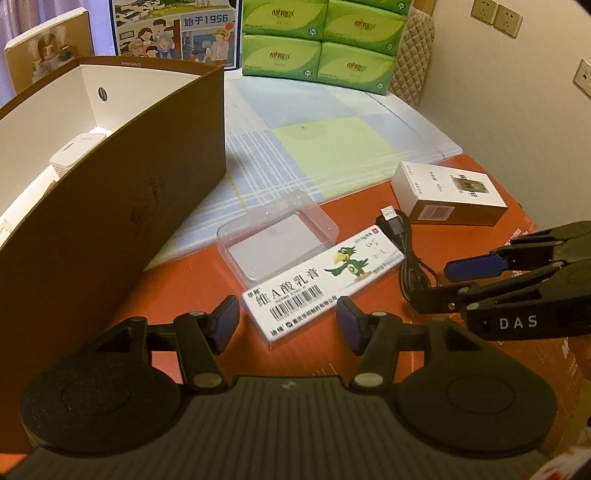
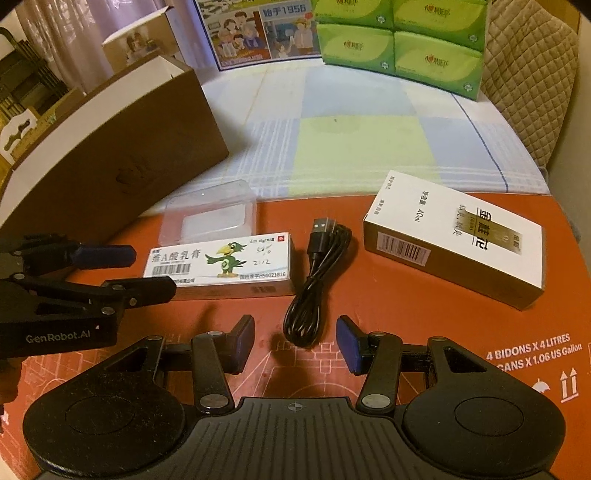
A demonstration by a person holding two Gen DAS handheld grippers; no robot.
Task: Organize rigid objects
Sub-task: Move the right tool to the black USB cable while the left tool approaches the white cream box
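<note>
A white ointment box with a green parrot [image 1: 317, 280] [image 2: 221, 264] lies on the red cardboard surface. My left gripper [image 1: 288, 325] is open, its jaws on either side of the box's near end. A coiled black USB cable [image 2: 314, 280] [image 1: 406, 251] lies right of the box. My right gripper [image 2: 295, 341] is open just before the cable's near loop. A clear plastic case [image 1: 277, 236] [image 2: 210, 214] sits behind the ointment box. A white and gold 40 ml carton [image 2: 454, 240] [image 1: 447, 199] lies at the right.
A large open brown box [image 1: 110, 192] [image 2: 110, 158] stands at the left with a white item [image 1: 75, 153] inside. A checked cloth [image 1: 314, 147] covers the back. Green tissue packs [image 2: 399, 48] and a picture board [image 2: 255, 33] stand behind.
</note>
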